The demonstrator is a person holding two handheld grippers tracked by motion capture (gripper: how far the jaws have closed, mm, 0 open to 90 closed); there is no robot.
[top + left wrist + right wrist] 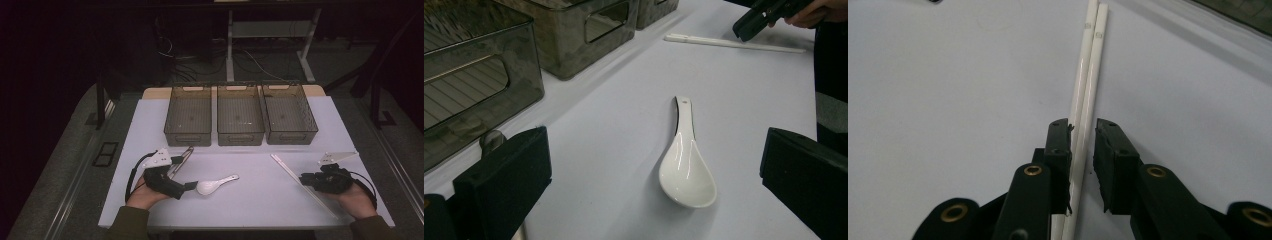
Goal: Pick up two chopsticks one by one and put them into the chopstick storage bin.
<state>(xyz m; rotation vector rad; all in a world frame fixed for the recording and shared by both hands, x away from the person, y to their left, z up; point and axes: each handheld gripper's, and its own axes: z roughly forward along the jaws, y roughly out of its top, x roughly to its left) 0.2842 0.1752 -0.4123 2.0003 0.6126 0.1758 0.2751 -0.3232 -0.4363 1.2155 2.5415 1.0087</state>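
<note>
Black grippers [187, 186] with brass screws, grey plates, black cables; olive sleeves [131, 220].

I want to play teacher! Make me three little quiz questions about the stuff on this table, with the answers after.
1. True or false: the white spoon lies inside a bin.
2. How many grey bins stand in the row?
3. What lies between the right gripper's jaws? A) tongs B) white chopsticks C) a cup

Key
1. False: it lies on the table, in front of the open left gripper.
2. Three.
3. B; the jaws stand around them, a gap on one side.
</note>
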